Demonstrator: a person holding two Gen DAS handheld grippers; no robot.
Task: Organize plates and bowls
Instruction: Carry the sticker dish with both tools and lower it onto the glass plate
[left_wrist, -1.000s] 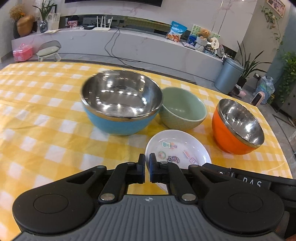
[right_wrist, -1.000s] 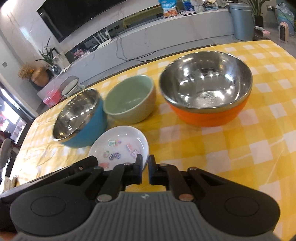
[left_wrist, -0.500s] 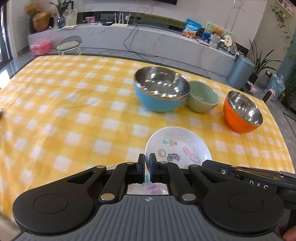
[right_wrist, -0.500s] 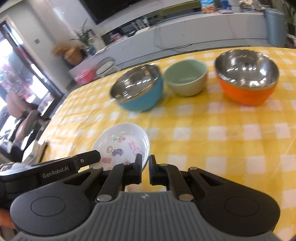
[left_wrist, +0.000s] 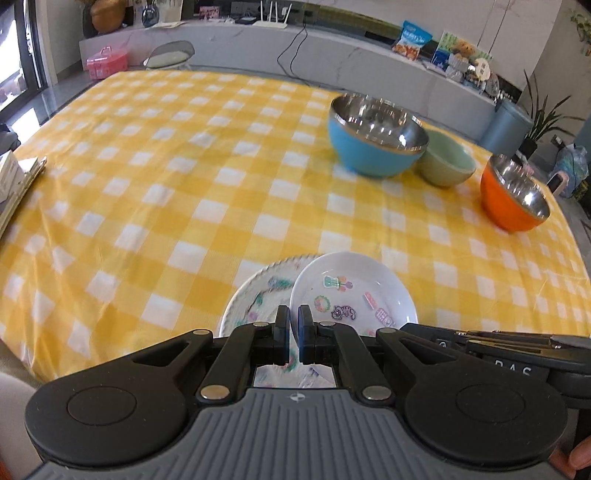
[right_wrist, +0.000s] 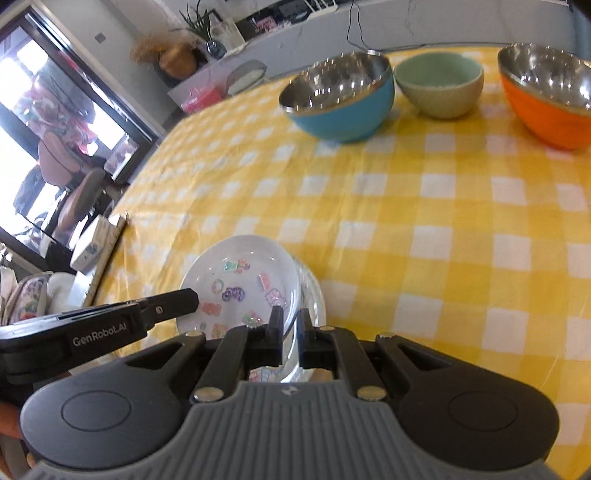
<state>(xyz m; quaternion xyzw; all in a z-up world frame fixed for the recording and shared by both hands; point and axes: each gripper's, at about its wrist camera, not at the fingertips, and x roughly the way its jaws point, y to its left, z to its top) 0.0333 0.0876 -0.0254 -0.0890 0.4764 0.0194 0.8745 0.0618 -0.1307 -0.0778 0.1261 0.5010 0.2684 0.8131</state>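
Observation:
A small white dish with cartoon stickers (left_wrist: 354, 291) is held over a larger patterned plate (left_wrist: 255, 295) near the table's front edge. My left gripper (left_wrist: 294, 320) is shut on the dish's near-left rim. My right gripper (right_wrist: 290, 325) is shut on the same dish (right_wrist: 240, 284) at its near-right rim, with the larger plate (right_wrist: 314, 295) just beneath. A blue bowl (left_wrist: 376, 144), a pale green bowl (left_wrist: 447, 164) and an orange bowl (left_wrist: 513, 199), the blue and orange ones steel-lined, stand in a row at the far right.
The table carries a yellow checked cloth (left_wrist: 184, 166). A stack of papers or boxes (left_wrist: 14, 181) lies at its left edge. Beyond the table are a long white counter (left_wrist: 332, 51), a grey bin (left_wrist: 508, 122) and plants.
Both grippers have pulled back toward the table's front edge, carrying the sticker dish away from the bowls. The larger patterned plate has come into view under it.

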